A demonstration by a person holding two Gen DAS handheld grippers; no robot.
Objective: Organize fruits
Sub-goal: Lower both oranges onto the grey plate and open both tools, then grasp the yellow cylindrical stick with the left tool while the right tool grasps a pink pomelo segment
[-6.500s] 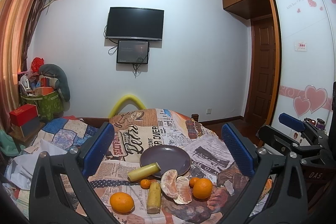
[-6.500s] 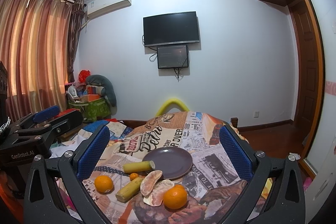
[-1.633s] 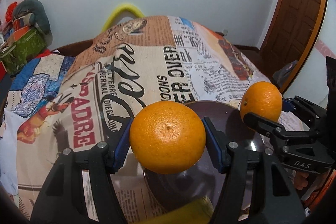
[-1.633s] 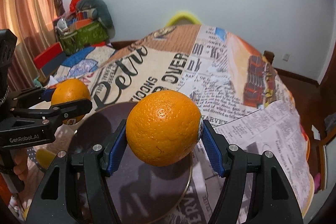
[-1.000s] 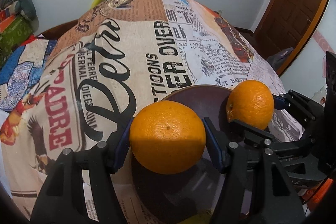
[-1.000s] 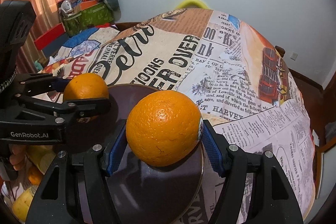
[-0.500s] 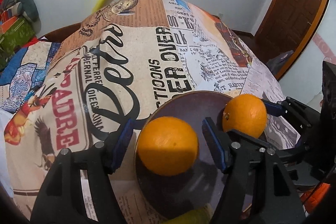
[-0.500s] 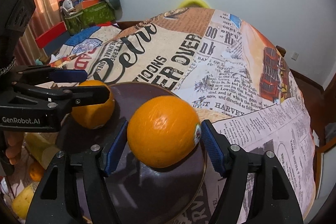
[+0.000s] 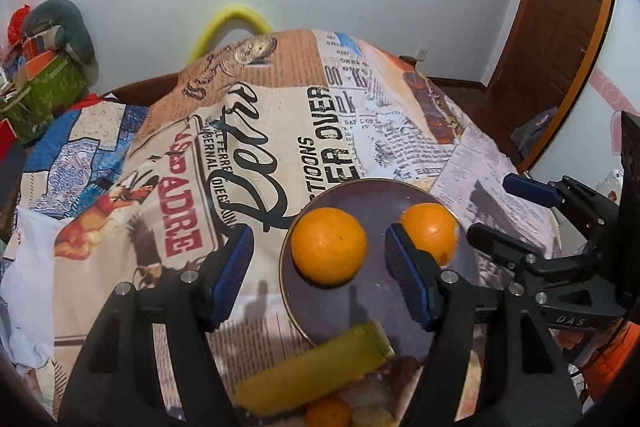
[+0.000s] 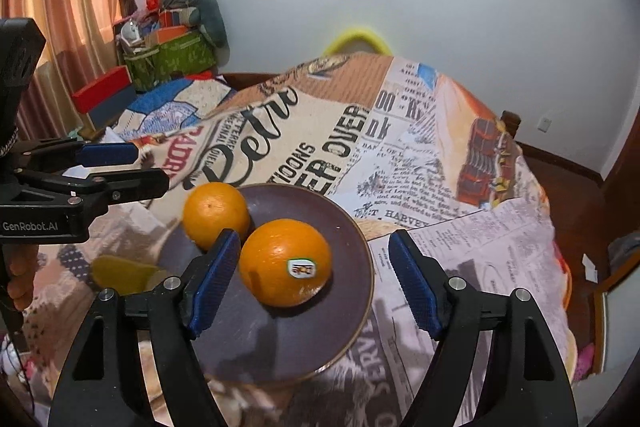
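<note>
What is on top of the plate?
Two oranges sit on the plate, the nearer one stickered. A gripper finger hides part of the plate.

Glossy dark plate (image 10: 352, 227), dimpled waxy oranges (image 10: 285, 263), matt printed cloth (image 10: 420, 163) beneath.

Plate (image 10: 352, 227): two oranges sit on it, the plain orange (image 9: 329, 246) at the left part, the stickered orange (image 10: 285, 263) just beside it; bare surface shows toward the near and right rim.
Left gripper (image 9: 320, 279): jaws spread wide, clear of the plain orange on both sides.
Right gripper (image 10: 316, 283): jaws spread; its left pad lies close between the two oranges, and open room lies on the right.
Near edge: a banana piece (image 9: 316, 367) overlaps the plate's near rim.
Far side: patterned cloth (image 9: 256, 131) lies bare beyond the plate.
</note>
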